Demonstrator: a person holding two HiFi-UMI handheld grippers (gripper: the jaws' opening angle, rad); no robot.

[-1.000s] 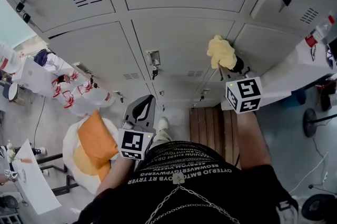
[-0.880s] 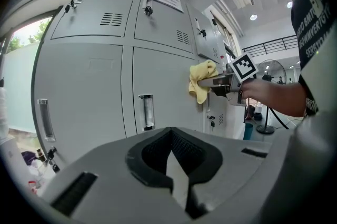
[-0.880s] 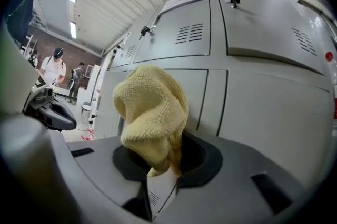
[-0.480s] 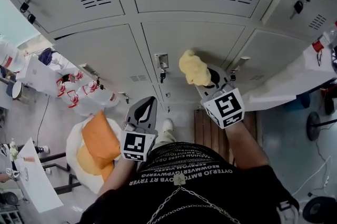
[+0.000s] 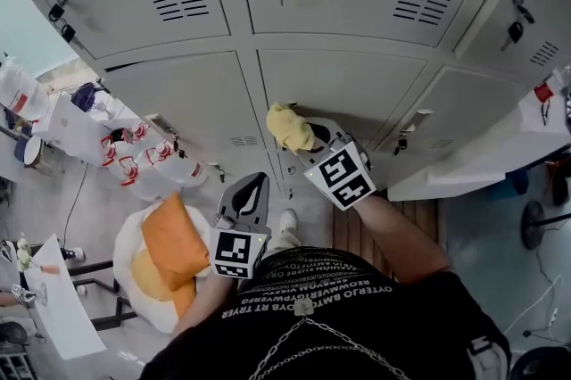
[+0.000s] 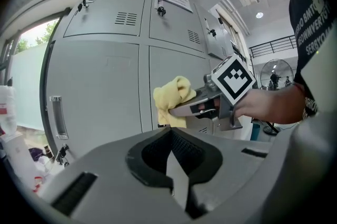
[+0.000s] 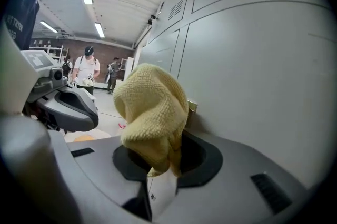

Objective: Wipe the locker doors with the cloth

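Right gripper view: your right gripper point(image 7: 158, 178) clamped on yellow cloth point(image 7: 151, 112); wad bulges ahead of tips, just beside grey locker door point(image 7: 253, 75). Contact with panel unclear. Head view: cloth sits at left edge of middle lower door, near seam with neighbouring door point(image 5: 192, 93). Your left gripper point(image 5: 243, 202) pinched together on nothing, low, apart from lockers. Press wad flat, let cloth rather than tips meet paint, sweep straight overlapping passes, steer round small tab point(image 7: 192, 107).

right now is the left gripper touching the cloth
Apart. The left gripper view shows the cloth well beyond the left gripper, held in the right gripper.
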